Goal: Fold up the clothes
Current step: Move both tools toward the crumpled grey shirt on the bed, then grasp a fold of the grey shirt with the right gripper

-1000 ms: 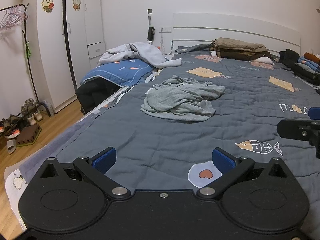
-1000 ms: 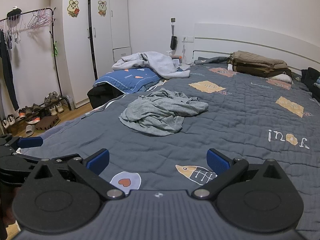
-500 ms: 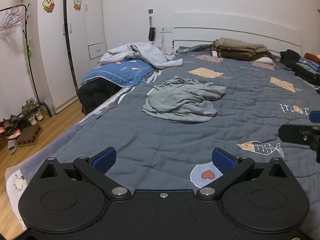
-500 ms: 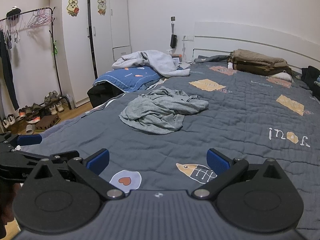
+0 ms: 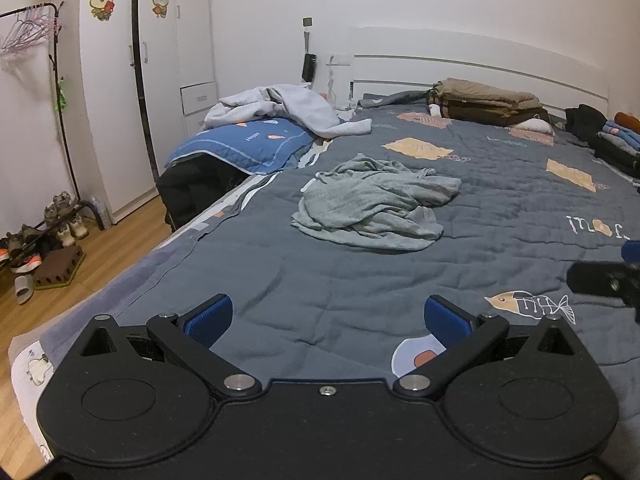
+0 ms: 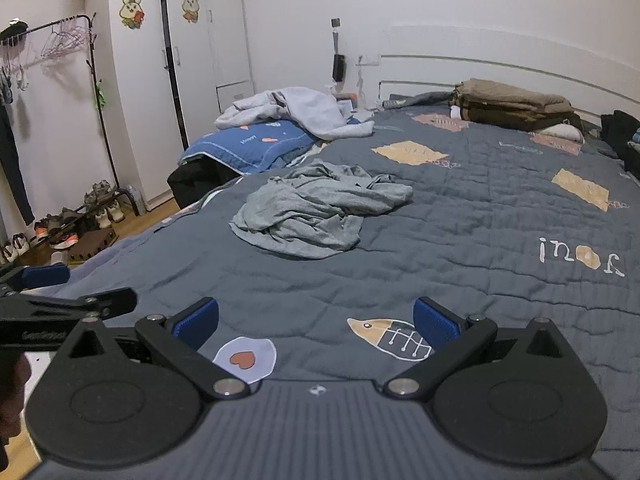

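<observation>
Left gripper [image 5: 327,320]: fingers spread wide, empty, hovering over the quilt [image 5: 320,280] near the bed's foot. Grey garment [image 5: 372,204] lies crumpled mid-bed, well ahead of both tools. Right gripper [image 6: 316,322]: likewise spread and empty. Risk: layers are bunched, so a pinch may catch several folds or snag quilt beneath, dragging the heap instead of spreading it. Versus a second ago: garment looms slightly larger and closer; both grippers have edged forward

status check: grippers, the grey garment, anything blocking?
Left gripper open, empty, above the quilt. Right gripper open, empty. Grey garment crumpled mid-bed, untouched, ahead of both. Path to it clear.
</observation>
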